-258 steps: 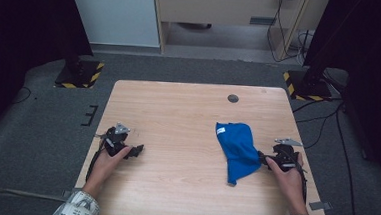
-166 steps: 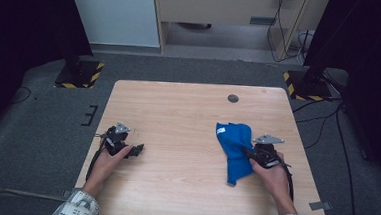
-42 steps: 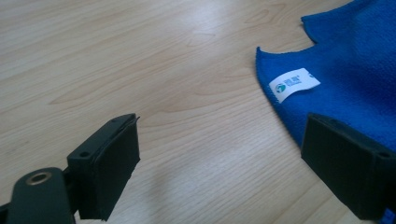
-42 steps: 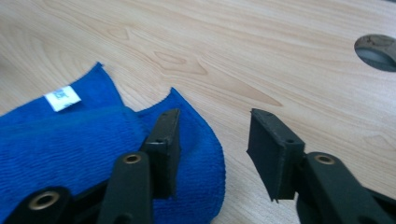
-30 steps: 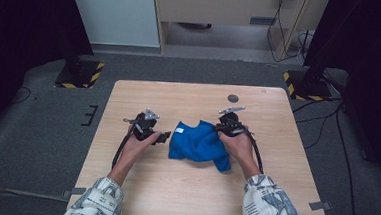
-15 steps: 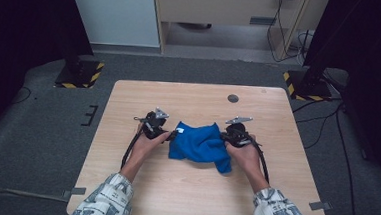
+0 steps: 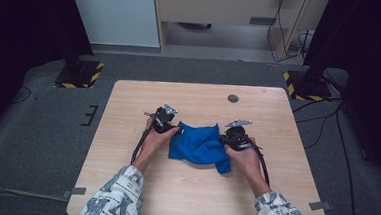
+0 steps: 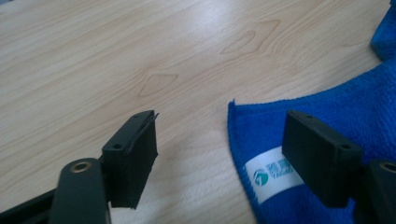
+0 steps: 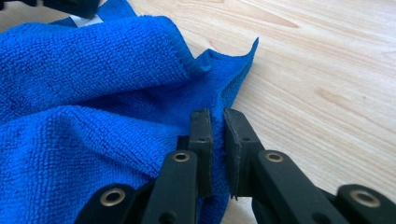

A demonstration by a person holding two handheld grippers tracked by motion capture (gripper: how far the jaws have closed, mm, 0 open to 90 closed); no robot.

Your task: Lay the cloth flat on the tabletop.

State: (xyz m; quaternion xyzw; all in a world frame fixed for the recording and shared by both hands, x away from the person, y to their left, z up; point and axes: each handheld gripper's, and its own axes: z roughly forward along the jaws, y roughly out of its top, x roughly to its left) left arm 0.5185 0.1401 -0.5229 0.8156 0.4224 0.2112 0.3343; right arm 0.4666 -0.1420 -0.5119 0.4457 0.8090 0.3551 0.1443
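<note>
High view: crumpled blue microfibre cloth [image 7: 199, 147] mid-counter [image 7: 128, 108]; right hand-held gripper [image 7: 226, 138] pinching its edge, left hand-held gripper [image 7: 173, 128] spread, jaws just closing astride labelled corner; spreading not yet done.

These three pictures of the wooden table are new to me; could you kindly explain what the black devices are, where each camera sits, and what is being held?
A person sits at a light wooden table and holds a hand-operated black two-jaw gripper in each hand. The high view looks down from above the person. The other two come from cameras riding on the grippers, looking along their jaws.

A crumpled blue microfibre cloth with a white label lies on the table. The right gripper is shut on the cloth's edge. The left gripper is open, its jaws have just been closing, and they straddle the labelled corner without pinching it yet. A small dark round disc sits near the table's far edge.
</note>
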